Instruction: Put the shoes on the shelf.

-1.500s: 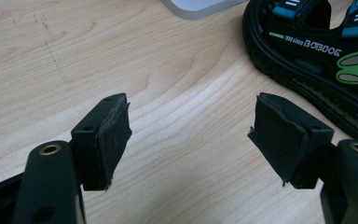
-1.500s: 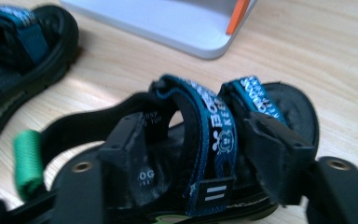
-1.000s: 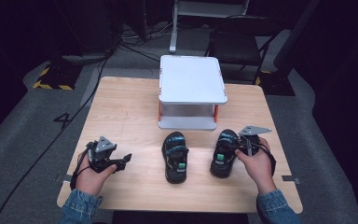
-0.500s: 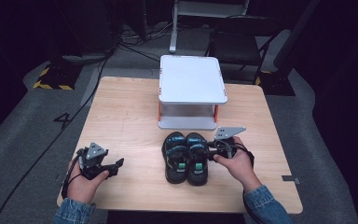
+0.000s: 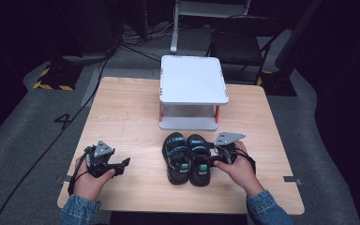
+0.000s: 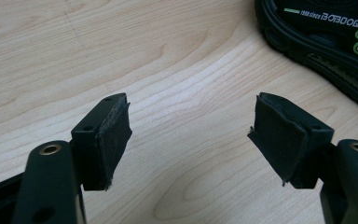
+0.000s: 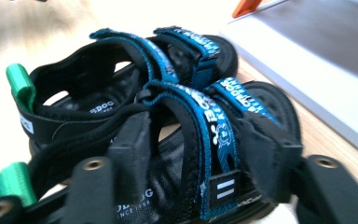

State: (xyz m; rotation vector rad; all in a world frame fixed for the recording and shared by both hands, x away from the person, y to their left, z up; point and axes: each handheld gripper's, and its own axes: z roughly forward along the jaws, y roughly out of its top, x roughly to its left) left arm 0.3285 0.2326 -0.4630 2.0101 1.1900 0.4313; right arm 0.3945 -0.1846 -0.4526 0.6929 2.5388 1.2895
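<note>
A light wood-grain tabletop [image 5: 122, 117] is carrying everything here. A small white stand [image 5: 192, 79] with orange legs is sitting at the middle of the far edge, its flat base resting on the wood. Just in front of it, near the middle of the near half, a pair of black sandals [image 5: 187, 158] with blue straps and green heel tabs is lying side by side, touching, toes pointing toward the stand. The left half of the tabletop is lying bare.
</note>
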